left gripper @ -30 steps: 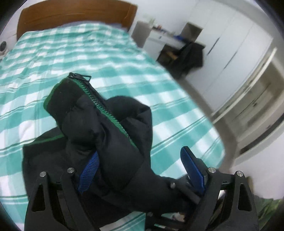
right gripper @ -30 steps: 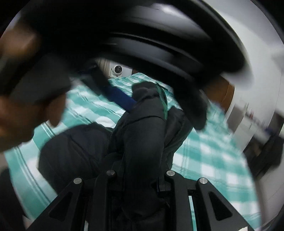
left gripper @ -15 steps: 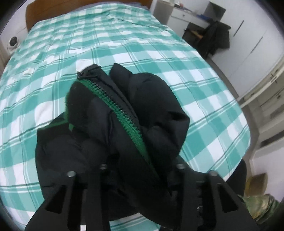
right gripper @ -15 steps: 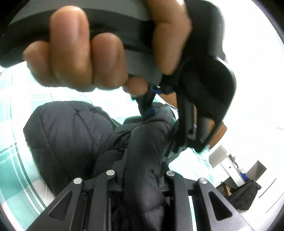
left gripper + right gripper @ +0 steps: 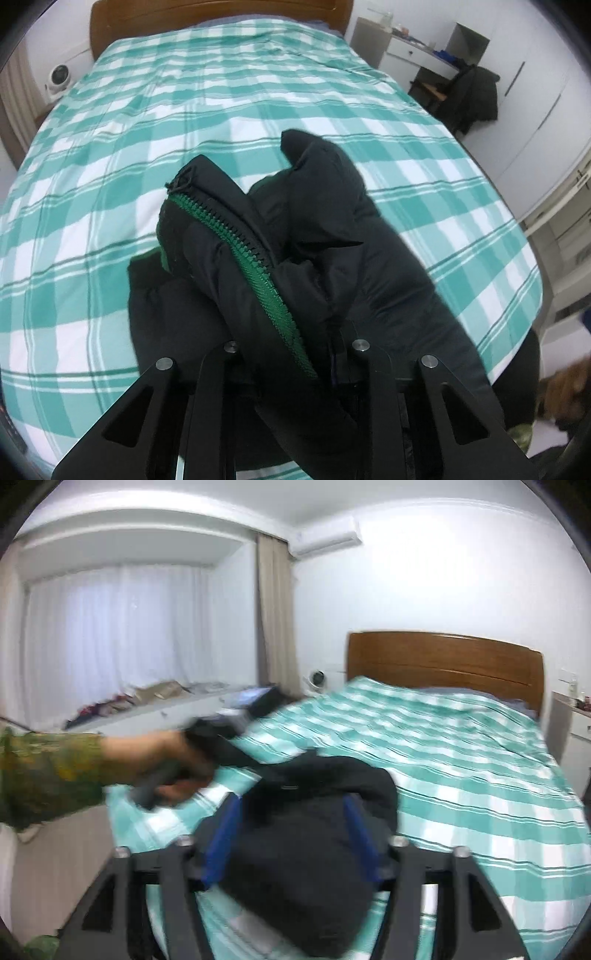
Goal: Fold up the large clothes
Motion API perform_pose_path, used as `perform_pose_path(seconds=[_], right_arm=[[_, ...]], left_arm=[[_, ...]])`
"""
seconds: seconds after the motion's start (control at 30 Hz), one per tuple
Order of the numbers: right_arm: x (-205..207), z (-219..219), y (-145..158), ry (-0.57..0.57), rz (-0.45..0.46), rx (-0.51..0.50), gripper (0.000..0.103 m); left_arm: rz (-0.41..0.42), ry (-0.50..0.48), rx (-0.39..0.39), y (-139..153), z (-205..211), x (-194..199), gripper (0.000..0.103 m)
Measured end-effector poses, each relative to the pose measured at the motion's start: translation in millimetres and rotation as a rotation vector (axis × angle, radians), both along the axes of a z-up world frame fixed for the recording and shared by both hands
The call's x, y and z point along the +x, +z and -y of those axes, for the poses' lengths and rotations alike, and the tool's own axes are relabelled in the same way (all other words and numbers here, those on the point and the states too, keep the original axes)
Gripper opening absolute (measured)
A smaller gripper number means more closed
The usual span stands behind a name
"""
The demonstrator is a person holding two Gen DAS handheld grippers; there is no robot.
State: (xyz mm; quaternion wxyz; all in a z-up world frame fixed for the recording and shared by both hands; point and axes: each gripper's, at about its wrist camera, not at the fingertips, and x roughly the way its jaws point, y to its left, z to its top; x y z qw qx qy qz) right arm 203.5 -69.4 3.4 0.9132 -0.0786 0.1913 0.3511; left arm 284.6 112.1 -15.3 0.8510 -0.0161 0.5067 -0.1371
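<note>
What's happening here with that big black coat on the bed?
A person holding a gripper in each hand is folding a black puffer jacket on a bed with a green checked cover. The left gripper is clamped on a bunched part by the green zipper. The right gripper is open, its blue pads either side of the jacket. The fold looks unfinished; the jacket is still bunched.

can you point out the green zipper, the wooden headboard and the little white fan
green zipper [image 5: 255, 275], left wrist view, midway along the teeth on the black jacket
wooden headboard [image 5: 443, 661], right wrist view, middle of the panel
small white fan [image 5: 58, 75], left wrist view, its round face
</note>
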Motion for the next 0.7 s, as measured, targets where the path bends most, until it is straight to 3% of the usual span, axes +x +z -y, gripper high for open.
perform_pose_path(seconds=[0.1,0.2,0.3,0.47,0.6,0.7], right_arm=[[25,-41,-29,0.068,-0.096,-0.043,0.022],[26,-102,-74,0.138,-0.124,-0.123,0.021],[45,-132,-108,0.153,-0.181,-0.142,0.021],[56,-171,-133,0.160,-0.176,-0.177,0.019],[57,-180,-149,0.131,-0.189,-0.184,0.018],[63,-176,-162,0.113,-0.204,-0.174,0.018]], left_arm=[[0.008,0.011,-0.015,-6,-17,-6,0.023],[0.008,0.043,-0.033,-12,-38,-9,0.023],[-0.014,0.098,-0.064,-26,-69,-10,0.023],[-0.047,0.244,-0.241,-56,-127,-12,0.023],[-0.055,0.313,-0.362,-81,-147,-12,0.024],[-0.052,0.331,-0.411,-96,-149,-13,0.025]])
